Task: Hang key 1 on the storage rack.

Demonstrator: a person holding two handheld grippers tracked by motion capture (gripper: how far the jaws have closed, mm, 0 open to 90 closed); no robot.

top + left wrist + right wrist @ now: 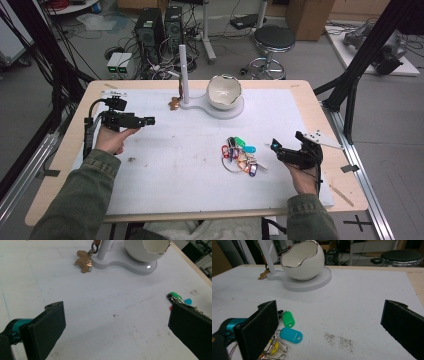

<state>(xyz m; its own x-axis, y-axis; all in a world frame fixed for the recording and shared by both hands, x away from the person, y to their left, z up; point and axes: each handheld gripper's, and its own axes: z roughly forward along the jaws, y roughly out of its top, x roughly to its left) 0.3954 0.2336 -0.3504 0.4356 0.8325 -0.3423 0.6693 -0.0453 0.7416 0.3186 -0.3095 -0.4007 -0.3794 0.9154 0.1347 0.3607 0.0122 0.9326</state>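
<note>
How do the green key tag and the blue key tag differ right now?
The green key tag is smaller-looking and lies farther from the right claw, lengthwise toward the egg-shaped bowl; the blue key tag is nearer and lies more crosswise. The green one is bright green, the blue one turquoise. Both are flat plastic tags lying on the white mat in the same bunch of keys.

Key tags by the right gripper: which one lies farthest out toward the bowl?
The green tag. It lies at the bunch's far edge, toward the white bowl; the teal tag is nearer the right gripper, the yellow one nearer still.
</note>
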